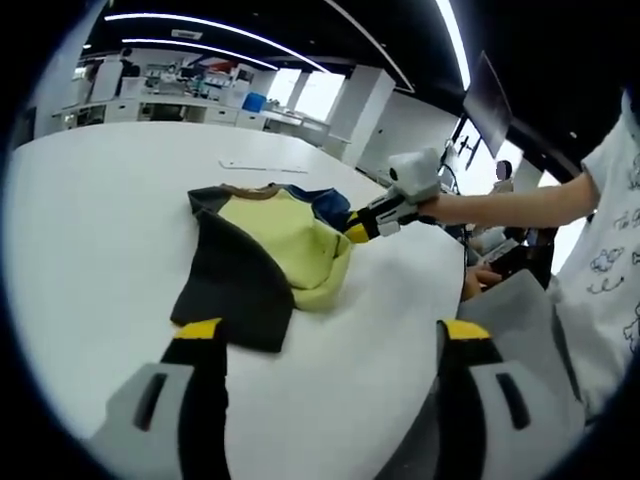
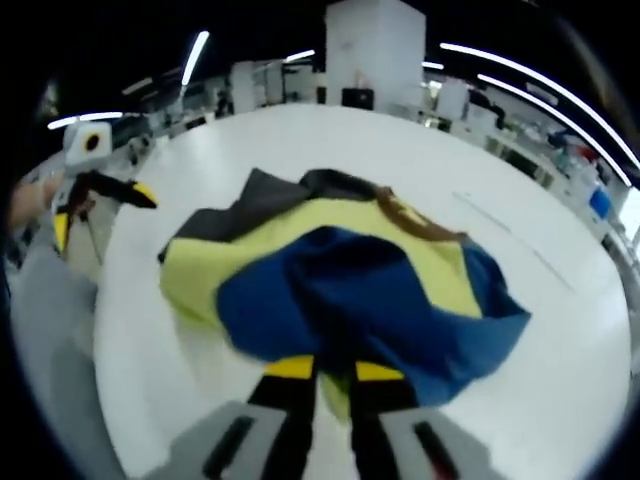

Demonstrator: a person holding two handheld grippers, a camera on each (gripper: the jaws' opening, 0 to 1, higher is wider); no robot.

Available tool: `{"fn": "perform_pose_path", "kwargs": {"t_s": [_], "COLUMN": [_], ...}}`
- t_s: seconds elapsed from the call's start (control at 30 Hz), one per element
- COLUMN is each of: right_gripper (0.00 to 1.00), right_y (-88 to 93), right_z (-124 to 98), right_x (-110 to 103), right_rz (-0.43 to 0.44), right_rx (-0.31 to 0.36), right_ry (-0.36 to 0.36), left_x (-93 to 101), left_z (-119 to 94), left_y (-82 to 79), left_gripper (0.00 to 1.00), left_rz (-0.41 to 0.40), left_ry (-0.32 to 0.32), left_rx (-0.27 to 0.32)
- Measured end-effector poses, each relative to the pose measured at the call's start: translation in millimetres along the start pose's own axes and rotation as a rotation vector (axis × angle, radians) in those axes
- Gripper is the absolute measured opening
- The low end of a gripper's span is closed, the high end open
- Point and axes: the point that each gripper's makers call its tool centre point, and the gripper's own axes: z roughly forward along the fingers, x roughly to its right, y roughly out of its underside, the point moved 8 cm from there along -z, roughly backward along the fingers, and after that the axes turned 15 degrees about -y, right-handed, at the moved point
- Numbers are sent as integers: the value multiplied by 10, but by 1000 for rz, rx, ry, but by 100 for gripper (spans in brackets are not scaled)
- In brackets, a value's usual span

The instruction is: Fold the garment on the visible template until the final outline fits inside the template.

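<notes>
Our right gripper (image 2: 332, 372) pinches the blue sleeve (image 2: 370, 300) of the garment (image 1: 268, 255) on the white table (image 1: 90, 230); our left gripper (image 1: 330, 340) hovers spread. Pulling 1-handed risks dragging the yellow body (image 1: 285, 235) askew.

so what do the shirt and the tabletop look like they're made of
The shirt looks like soft knit fabric, matte, in yellow, blue and dark panels: it creases and drapes in loose folds where the right gripper pinches it. The tabletop looks like a hard, smooth white surface, perhaps laminate, with a faint sheen; the exact material is unclear.
</notes>
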Motion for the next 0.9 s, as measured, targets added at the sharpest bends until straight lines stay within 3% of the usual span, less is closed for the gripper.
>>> {"fn": "perform_pose_path", "kwargs": {"t_s": [0.07,0.43,0.67,0.9], "right_gripper": [0,0,0,0], "right_y": [-4,57,122,416], "right_z": [-5,-150,-455,-925], "right_x": [-28,-184,-276,-291], "right_rz": [18,45,67,124], "right_rx": [10,43,92,117], "right_ry": [-3,10,28,71], "left_x": [-10,46,64,63], "left_z": [-4,6,16,6], "left_y": [11,10,-6,2], "left_gripper": [83,83,83,83], "left_rz": [-3,-4,4,5], "left_ry": [-3,4,11,14], "left_rx": [-3,3,7,9]}}
